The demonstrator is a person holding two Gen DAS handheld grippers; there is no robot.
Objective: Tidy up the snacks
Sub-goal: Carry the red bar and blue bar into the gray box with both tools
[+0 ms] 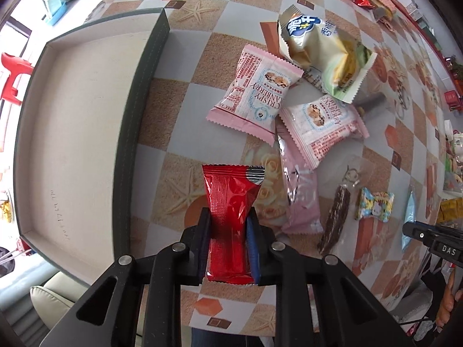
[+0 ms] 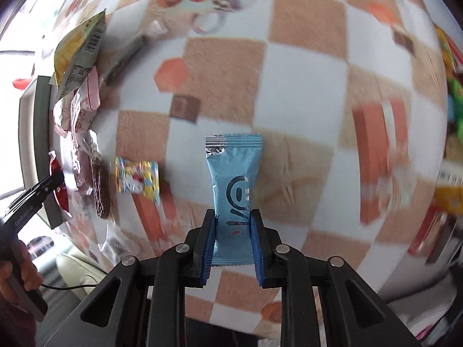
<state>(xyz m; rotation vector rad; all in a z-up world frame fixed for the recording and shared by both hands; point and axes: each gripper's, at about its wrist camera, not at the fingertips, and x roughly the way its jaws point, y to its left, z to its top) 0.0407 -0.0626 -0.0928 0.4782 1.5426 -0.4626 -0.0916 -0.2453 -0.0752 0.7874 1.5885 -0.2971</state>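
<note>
The left gripper (image 1: pixel 228 217) is clamping a red packet (image 1: pixel 230 225) beside the tray (image 1: pixel 136 121); the right gripper (image 2: pixel 233 219) is pinching a blue packet (image 2: pixel 233 190) between its fingers.

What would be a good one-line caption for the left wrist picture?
Left gripper clamps a red snack packet beside an open box, with pink cranberry packets scattered on the checkered tablecloth.

Checkered tablecloth table (image 1: pixel 185 115), grey tray (image 1: pixel 136 121), pink cranberry packets (image 1: pixel 254 95), yellow-green bag (image 1: pixel 324 55), cartoon candy (image 1: pixel 374 204)
</note>
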